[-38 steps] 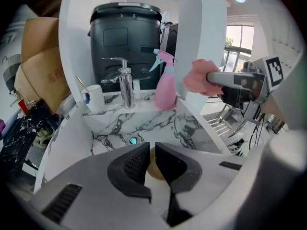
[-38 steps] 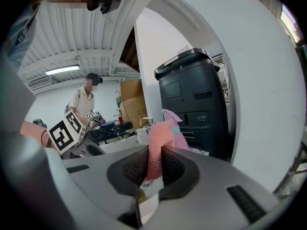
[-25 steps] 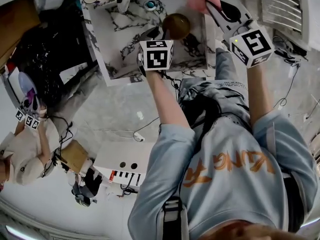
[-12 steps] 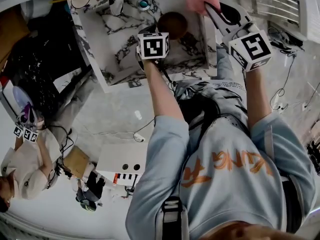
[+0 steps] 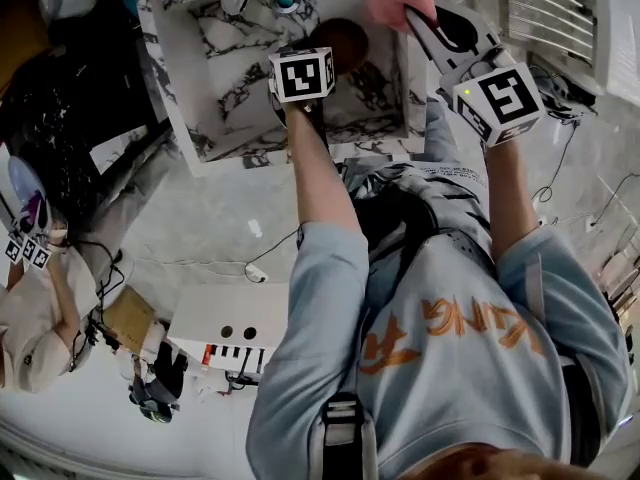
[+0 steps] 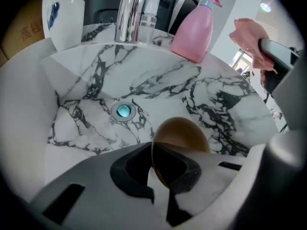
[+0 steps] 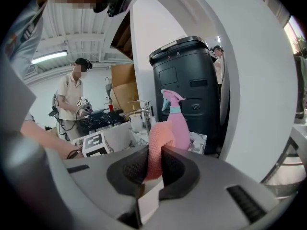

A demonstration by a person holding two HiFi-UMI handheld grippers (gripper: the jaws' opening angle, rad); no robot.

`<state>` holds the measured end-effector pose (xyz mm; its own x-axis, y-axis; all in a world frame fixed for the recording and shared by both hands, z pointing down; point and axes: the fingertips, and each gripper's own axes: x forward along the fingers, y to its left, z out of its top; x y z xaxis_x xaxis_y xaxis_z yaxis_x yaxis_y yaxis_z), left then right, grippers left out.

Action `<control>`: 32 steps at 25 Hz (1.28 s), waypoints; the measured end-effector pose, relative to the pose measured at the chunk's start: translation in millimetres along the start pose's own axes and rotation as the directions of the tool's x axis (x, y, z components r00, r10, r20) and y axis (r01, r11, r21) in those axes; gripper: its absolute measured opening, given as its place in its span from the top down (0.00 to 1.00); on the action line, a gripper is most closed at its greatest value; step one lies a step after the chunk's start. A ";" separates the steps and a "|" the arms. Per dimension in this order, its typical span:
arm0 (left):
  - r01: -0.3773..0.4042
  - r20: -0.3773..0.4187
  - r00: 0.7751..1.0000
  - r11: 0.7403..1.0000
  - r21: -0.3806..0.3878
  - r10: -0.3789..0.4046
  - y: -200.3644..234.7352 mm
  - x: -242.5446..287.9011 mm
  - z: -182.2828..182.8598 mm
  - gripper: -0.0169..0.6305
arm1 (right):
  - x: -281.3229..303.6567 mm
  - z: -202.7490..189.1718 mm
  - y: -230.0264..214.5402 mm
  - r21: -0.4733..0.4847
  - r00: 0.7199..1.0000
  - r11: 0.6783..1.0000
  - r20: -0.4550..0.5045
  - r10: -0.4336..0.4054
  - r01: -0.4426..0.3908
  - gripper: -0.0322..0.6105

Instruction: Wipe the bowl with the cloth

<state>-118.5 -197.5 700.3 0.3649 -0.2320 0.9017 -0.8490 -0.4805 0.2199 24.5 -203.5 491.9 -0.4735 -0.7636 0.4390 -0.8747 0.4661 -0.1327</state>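
Brown bowl (image 6: 184,133) and pink cloth (image 7: 160,143) held over a marble sink (image 6: 86,95).
The left gripper (image 6: 160,169) is clamped on the bowl's rim, with the bowl tilted on edge above the basin and seemingly clear of its floor. The right gripper (image 7: 153,169) pinches the cloth, raised to the bowl's right and apart from it.

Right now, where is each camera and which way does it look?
Head view: on the head, looking down at sink, arms, left gripper, right gripper.
Left gripper view: on left gripper, facing into sink; jaws grip bowl.
Right gripper view: on right gripper, facing across the room; jaws grip cloth.
Both gripper views show the spray bottle.
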 end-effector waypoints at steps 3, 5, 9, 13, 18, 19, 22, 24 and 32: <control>-0.034 0.038 0.999 0.999 -0.005 0.034 3.6 -16.0 8.5 0.93 | -3.5 5.0 -0.4 -0.016 1.000 1.000 0.006 0.017 -0.017 0.87; -0.050 0.088 0.995 0.998 -0.039 0.054 6.5 -31.9 17.8 0.93 | -4.9 10.1 -0.3 -0.030 0.999 0.999 0.015 0.033 -0.032 0.87; -0.067 0.214 0.972 0.988 -0.140 0.096 8.9 -74.1 33.5 0.93 | -10.1 23.1 6.1 -0.053 0.996 0.996 0.038 0.078 -0.076 0.87; -0.078 0.323 0.935 0.972 -0.220 0.148 3.1 -115.5 40.4 0.93 | -19.6 37.5 8.0 -0.088 0.991 0.989 0.065 0.121 -0.115 0.87; -0.023 0.468 0.863 0.938 -0.346 0.193 -17.4 -160.4 44.1 0.93 | -35.8 51.5 8.9 -0.122 0.981 0.979 0.092 0.172 -0.161 0.87; 0.000 0.500 0.845 0.935 -0.355 0.189 -24.0 -167.7 46.6 0.93 | -40.2 52.9 9.4 -0.130 0.979 0.977 0.095 0.183 -0.170 0.87; 0.055 0.584 0.790 0.926 -0.374 0.189 -39.8 -188.1 53.8 0.93 | -52.3 56.2 7.3 -0.157 0.971 0.968 0.109 0.212 -0.194 0.87; 0.090 0.637 0.746 0.918 -0.386 0.195 -48.6 -201.8 56.4 0.93 | -60.1 59.2 3.1 -0.177 0.966 0.963 0.123 0.227 -0.204 0.87; 0.225 0.798 0.578 0.906 -0.358 0.172 -100.8 -250.9 67.8 0.93 | -102.1 79.8 4.5 -0.307 0.933 0.914 0.159 0.323 -0.264 0.87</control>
<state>-98.5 -148.2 426.6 0.3698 -0.8913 0.2622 -0.8241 -0.1844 0.5355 60.7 -159.1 375.5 -0.7405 -0.6330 0.2259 -0.6432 0.7649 0.0351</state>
